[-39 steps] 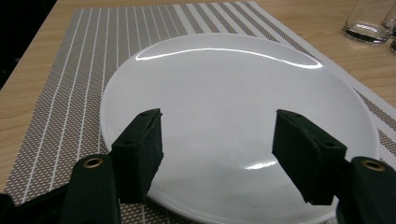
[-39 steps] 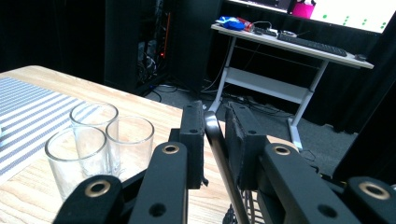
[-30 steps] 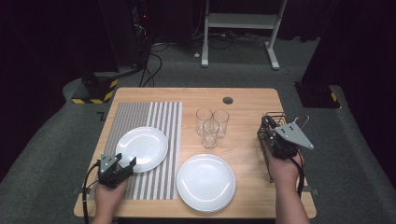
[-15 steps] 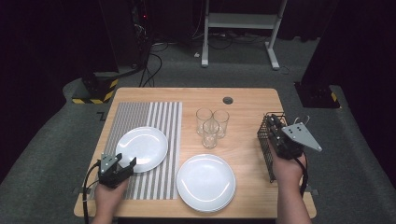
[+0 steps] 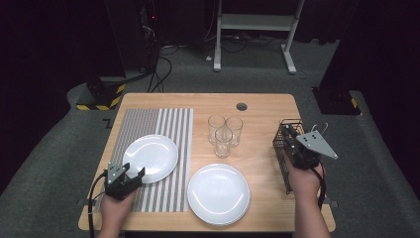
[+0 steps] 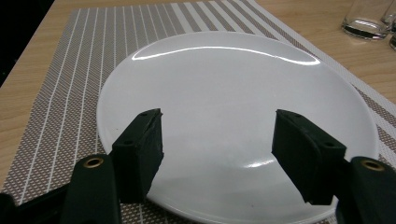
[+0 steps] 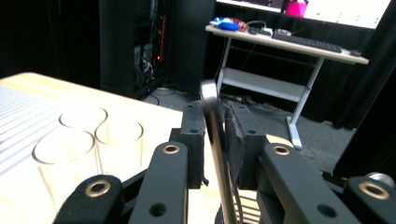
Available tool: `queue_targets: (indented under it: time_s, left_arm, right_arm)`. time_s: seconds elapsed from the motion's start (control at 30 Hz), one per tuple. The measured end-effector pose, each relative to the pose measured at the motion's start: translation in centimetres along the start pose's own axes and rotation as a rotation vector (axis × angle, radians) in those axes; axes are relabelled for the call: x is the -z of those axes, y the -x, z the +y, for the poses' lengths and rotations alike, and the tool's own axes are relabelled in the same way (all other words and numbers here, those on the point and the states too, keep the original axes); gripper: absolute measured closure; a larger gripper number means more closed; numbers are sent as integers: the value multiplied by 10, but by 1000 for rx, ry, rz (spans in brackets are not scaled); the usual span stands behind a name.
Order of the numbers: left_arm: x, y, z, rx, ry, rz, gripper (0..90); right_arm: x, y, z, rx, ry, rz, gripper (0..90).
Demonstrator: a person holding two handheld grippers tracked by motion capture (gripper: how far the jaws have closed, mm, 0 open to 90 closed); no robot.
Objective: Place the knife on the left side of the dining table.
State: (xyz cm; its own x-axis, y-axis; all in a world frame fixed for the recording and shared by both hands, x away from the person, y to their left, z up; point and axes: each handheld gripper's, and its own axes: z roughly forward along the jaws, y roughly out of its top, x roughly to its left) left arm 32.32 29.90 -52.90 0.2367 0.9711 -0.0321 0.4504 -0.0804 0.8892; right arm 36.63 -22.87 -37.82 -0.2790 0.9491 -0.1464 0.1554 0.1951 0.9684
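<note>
Right tool (image 5: 296, 144): jaws closed on a thin metal piece, apparently the handle or rim wire of the wire basket (image 5: 286, 148) at the right edge of the desk (image 5: 262, 104); in the right gripper view the metal strip (image 7: 212, 140) runs up between the pads. Compared with a second ago, this tool sits slightly lower and nearer the person, the grey plate on top tilted further right, and the basket appears to have shifted with it. Judgement: the grasp is made and the basket is starting to be lifted or dragged. Left tool (image 6: 217, 154): jaws wide apart, holding nothing, hovering over the near rim of the white plate (image 6: 224, 102) on the striped placemat (image 5: 143, 116); position unchanged over the second. A second plate (image 5: 219, 193) lies at the front centre, three glasses (image 5: 223, 134) stand clustered behind it. Likely next for the left: grip the plate.
</note>
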Motion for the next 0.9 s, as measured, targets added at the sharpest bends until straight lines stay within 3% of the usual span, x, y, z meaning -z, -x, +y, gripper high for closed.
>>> queue_targets:
  time_s: [0.37, 0.9]
  left_arm:
    - [0, 0, 0, 0, 0, -2, 337]
    - [1, 0, 0, 1, 5, -3, 335]
  right_arm:
    - [-4, 0, -2, 2, -31, -7, 779]
    - [-4, -2, -3, 10, -19, -32, 797]
